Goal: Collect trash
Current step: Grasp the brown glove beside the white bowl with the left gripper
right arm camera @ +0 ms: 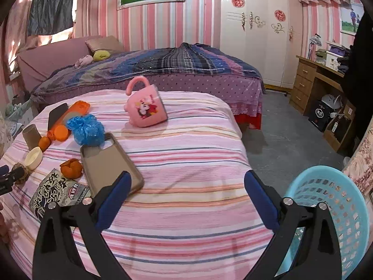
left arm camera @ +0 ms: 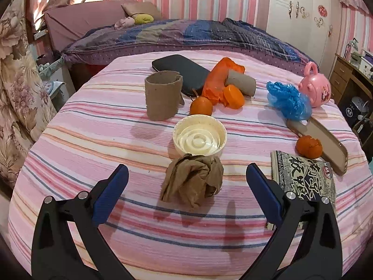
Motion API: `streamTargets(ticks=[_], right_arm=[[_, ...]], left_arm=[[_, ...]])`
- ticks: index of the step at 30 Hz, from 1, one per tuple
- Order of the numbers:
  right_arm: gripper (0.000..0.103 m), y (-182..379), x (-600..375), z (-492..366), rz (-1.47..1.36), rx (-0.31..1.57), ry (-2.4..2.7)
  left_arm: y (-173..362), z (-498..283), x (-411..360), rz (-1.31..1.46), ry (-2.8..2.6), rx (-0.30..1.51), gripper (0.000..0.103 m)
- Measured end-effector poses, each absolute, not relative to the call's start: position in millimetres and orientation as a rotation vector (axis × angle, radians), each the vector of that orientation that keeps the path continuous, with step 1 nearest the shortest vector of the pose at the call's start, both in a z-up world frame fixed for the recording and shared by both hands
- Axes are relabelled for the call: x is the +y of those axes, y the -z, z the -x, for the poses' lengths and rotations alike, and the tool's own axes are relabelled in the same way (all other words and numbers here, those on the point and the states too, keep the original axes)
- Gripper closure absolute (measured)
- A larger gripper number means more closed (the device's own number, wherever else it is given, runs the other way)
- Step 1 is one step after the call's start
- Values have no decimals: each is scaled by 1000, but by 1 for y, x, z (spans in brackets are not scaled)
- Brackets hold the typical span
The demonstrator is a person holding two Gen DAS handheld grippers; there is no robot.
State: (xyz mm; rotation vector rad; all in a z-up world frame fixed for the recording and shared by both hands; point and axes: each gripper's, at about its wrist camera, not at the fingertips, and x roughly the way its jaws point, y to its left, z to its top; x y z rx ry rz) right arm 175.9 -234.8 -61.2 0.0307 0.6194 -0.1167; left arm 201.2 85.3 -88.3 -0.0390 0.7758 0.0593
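**Brown paper wad right between the left jaws**

Brown crumpled paper (left arm camera: pixel 192 182) sits on the striped cloth (left arm camera: pixel 116 128), framed by the wide-open left gripper (left arm camera: pixel 187 177), not touching it. Right gripper (right arm camera: pixel 187 184) also gapes, holding nothing, blue basket (right arm camera: pixel 345 200) beside it. Further back: cream lid (left arm camera: pixel 199 137), cardboard tube (left arm camera: pixel 163 96), blue bag (left arm camera: pixel 289 100)

Paper wad (left arm camera: pixel 192 180) before tub (left arm camera: pixel 199 138)

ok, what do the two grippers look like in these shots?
Both look identical. The left gripper and right gripper each have two black plastic arms splayed in a V, tipped with ribbed dark-blue pads, with round silver pins at the joints. No cables, markings or sleeves visible.
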Motion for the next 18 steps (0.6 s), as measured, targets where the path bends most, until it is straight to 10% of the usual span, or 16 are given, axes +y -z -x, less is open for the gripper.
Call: streamTargets(ticks=[8, 18], right_arm=[[8, 66, -217, -180, 3, 632, 86], [8, 70, -191, -183, 21, 632, 50]], left_arm=[[93, -207, 80, 36, -20, 812, 53], [81, -189, 87, 31, -46, 771, 54]])
